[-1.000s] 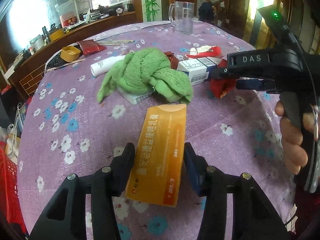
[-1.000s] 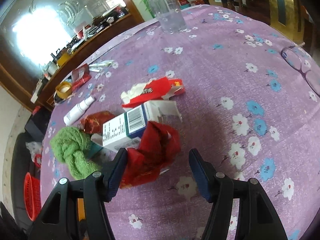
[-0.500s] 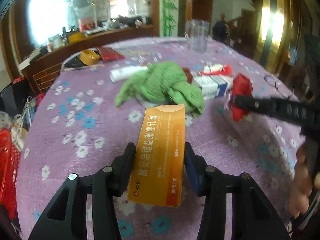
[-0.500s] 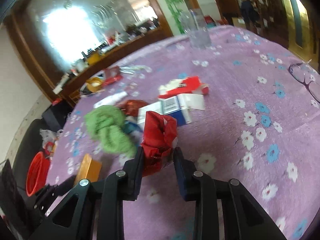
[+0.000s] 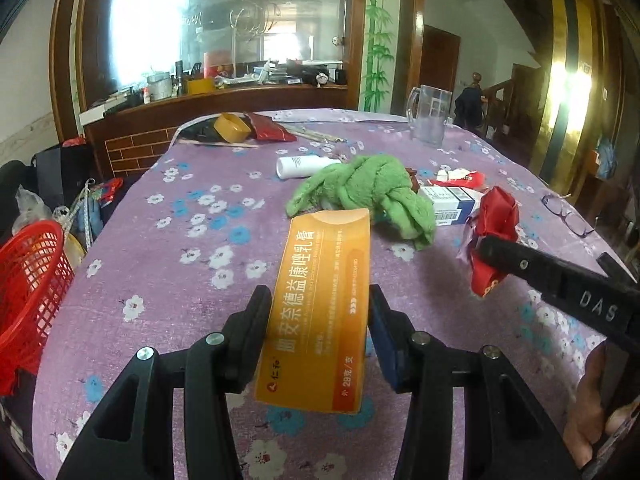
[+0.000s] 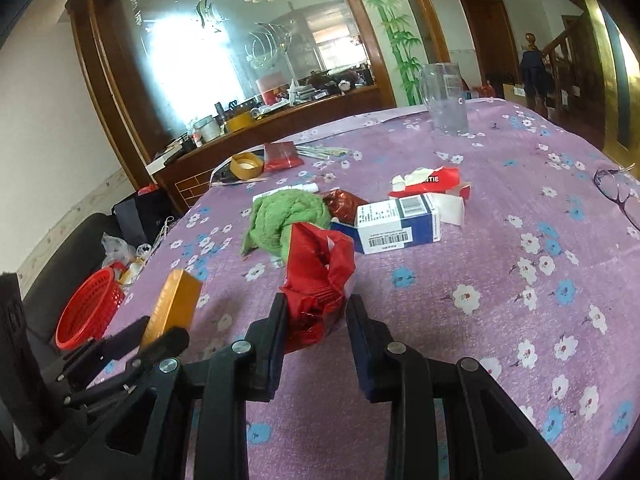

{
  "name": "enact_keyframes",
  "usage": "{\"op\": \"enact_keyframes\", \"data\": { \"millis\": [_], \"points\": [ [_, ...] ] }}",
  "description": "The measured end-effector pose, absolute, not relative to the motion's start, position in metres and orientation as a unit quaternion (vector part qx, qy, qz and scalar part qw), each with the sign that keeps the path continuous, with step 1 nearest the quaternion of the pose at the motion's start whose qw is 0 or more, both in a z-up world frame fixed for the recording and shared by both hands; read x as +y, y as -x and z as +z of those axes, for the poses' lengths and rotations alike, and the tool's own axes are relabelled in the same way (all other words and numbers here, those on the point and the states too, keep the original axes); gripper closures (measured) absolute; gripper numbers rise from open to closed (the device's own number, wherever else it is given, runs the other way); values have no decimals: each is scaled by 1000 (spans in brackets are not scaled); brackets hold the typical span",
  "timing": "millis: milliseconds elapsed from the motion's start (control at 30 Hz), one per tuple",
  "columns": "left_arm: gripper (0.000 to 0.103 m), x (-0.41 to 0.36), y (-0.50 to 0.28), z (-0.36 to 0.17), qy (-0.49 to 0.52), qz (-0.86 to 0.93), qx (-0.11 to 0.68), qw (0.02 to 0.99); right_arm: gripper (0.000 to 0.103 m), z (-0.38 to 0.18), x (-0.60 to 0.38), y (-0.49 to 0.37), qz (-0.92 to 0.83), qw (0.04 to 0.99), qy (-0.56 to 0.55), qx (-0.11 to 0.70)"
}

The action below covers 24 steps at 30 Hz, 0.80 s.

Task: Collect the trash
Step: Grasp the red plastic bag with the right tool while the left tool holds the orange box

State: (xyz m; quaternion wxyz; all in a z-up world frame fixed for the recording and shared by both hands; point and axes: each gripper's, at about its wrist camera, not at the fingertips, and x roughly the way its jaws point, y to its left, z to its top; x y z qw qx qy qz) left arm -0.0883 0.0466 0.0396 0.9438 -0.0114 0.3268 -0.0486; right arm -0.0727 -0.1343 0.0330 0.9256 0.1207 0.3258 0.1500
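My left gripper (image 5: 318, 308) is shut on a long orange box (image 5: 320, 304) with Chinese print, held above the purple flowered tablecloth. My right gripper (image 6: 316, 308) is shut on a crumpled red wrapper (image 6: 316, 276), also lifted off the cloth. From the left wrist view the right gripper (image 5: 484, 256) comes in from the right with the red wrapper (image 5: 494, 224). In the right wrist view the left gripper (image 6: 160, 328) sits low left with the orange box (image 6: 176, 300). A red mesh basket (image 5: 28, 276) stands beside the table's left edge.
On the table (image 6: 500, 280) lie a green cloth (image 6: 288, 216), a blue-white carton (image 6: 396, 220), a red-and-white wrapper (image 6: 432, 178), a white tube (image 5: 304, 166), a glass mug (image 6: 444, 98), glasses (image 6: 620, 196), a tape roll (image 6: 246, 164) and a red packet (image 6: 282, 156).
The right gripper closed on the red wrapper and lifted it toward the left. Both grippers swung left with their loads, bringing the red basket into view.
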Motion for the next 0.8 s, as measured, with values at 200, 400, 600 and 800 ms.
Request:
{"op": "enact_keyframes", "data": {
  "millis": [200, 400, 600, 800],
  "points": [
    [56, 50, 88, 39, 24, -58, 326, 943, 71, 27, -135, 74, 151, 926, -118, 326],
    [56, 51, 90, 38, 27, -59, 327, 943, 71, 26, -134, 74, 148, 929, -113, 320],
    [56, 52, 92, 38, 29, -59, 326, 943, 71, 28, -127, 75, 150, 932, -95, 317],
    [56, 51, 94, 38, 26, -57, 324, 944, 71, 27, -129, 75, 153, 930, -100, 318]
  ]
}}
